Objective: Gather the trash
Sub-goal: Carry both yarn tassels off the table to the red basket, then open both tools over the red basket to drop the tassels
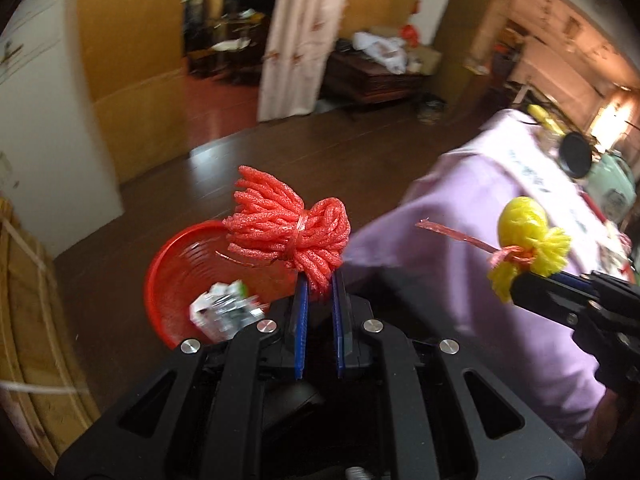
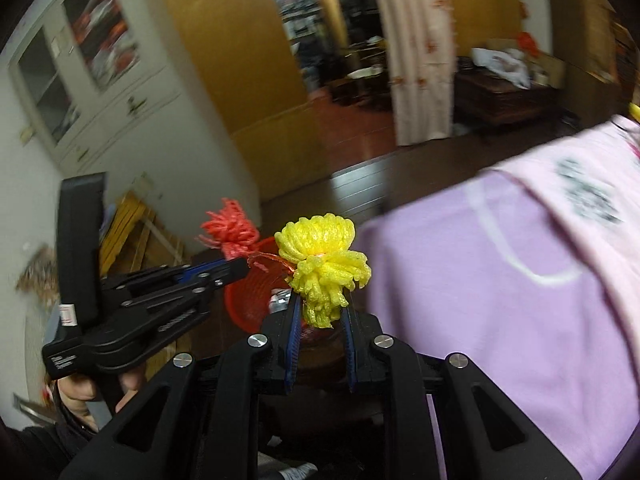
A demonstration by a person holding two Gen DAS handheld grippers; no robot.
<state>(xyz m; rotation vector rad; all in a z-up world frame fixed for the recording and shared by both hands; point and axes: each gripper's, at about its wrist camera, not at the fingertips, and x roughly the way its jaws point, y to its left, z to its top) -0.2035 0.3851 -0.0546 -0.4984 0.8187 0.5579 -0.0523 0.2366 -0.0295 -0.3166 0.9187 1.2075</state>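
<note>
Pink tablecloth (image 1: 472, 208) to the right, w/ dark floor beyond. Red basket (image 1: 176, 264) low on the floor, lying just below and ahead of left gripper (image 1: 320, 280), crumpled wrapper (image 1: 224, 312) already inside. Left gripper pinching red foam bundle (image 1: 288, 232), long axis roughly crosswise to fingers. Right gripper (image 2: 320, 308) clamped on yellow foam bundle (image 2: 324, 256), further from basket. Left nearer, so prob. drops first.

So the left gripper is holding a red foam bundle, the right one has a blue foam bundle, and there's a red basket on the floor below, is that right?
Not quite: the foam bundle in the right gripper is yellow, not blue, as the right wrist view shows. The rest holds: the left gripper grips the red foam bundle, and the red basket sits on the floor below.
</note>
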